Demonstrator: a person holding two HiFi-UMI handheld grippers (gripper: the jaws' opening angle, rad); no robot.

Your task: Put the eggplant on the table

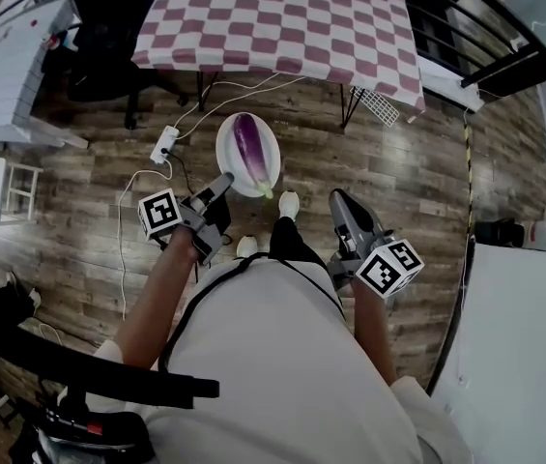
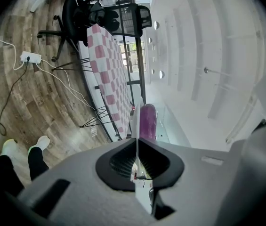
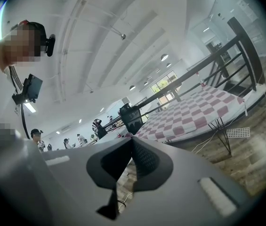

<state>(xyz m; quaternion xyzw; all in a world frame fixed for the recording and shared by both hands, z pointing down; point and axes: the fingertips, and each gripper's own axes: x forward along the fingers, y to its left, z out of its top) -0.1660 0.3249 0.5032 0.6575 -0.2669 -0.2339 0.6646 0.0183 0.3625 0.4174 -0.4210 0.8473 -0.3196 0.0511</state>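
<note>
Holding by one edge: the left gripper [image 1: 220,186] is pinched narrow on the near rim of the white plate [image 1: 226,131], with the eggplant [image 1: 250,148] lying on it, over the wooden floor [image 1: 427,162] and short of the checkered table [image 1: 282,17] at far. The right gripper [image 1: 340,201] has its jaws together and empty. Risk: the one-sided grip lets the plate tip, so the eggplant may roll off before it reaches the table.

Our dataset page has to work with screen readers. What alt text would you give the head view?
Seen from above, a person uses the left gripper to hold the rim of a white plate carrying a purple eggplant over a wooden floor. The right gripper is empty, and a checked table stands ahead.
</note>
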